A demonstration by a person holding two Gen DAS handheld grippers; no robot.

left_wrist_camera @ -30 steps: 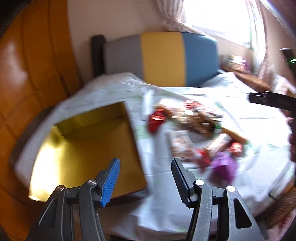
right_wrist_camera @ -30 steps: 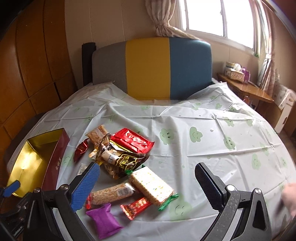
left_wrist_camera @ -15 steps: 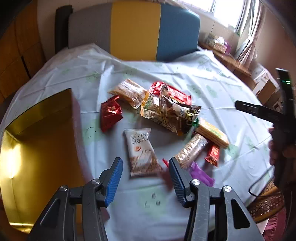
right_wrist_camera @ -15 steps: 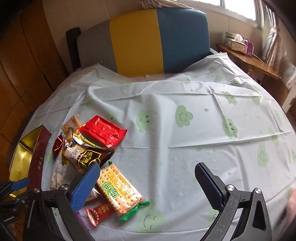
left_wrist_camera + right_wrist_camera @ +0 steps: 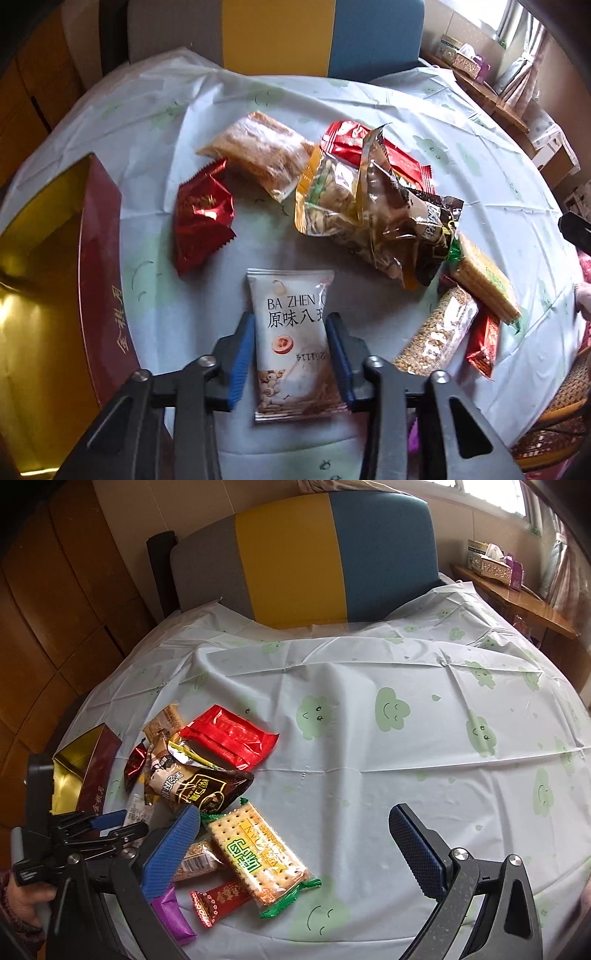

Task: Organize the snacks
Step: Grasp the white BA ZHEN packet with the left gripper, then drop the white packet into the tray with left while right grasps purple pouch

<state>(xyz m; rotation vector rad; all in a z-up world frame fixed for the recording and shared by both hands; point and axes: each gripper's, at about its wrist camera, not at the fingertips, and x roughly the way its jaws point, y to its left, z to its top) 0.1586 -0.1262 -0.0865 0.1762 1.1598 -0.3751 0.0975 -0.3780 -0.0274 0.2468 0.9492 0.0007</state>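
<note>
A white snack packet (image 5: 291, 295) lies flat on the cloud-print tablecloth (image 5: 406, 738). My left gripper (image 5: 290, 321) straddles it; its jaws are closing and the blue pads (image 5: 242, 350) touch the packet's two long sides. Beyond it lies a pile: a red foil packet (image 5: 201, 218), a clear pastry packet (image 5: 258, 151), a gold-brown nut bag (image 5: 369, 210) and a cracker pack (image 5: 258, 853). A dark red box with a gold inside (image 5: 99, 258) stands open at the left. My right gripper (image 5: 294, 812) hangs open over the cloth beside the crackers, holding nothing.
A seed bar (image 5: 439, 332), a small red candy (image 5: 218, 897) and a purple packet (image 5: 173, 915) lie near the table's front edge. A grey, yellow and blue chair back (image 5: 314, 561) stands behind the table. A wooden shelf (image 5: 517, 598) is at the right.
My left gripper swung from over the gold box to the right and down onto the white packet, and its jaws narrowed around it. The right gripper tipped downward, then held still.
</note>
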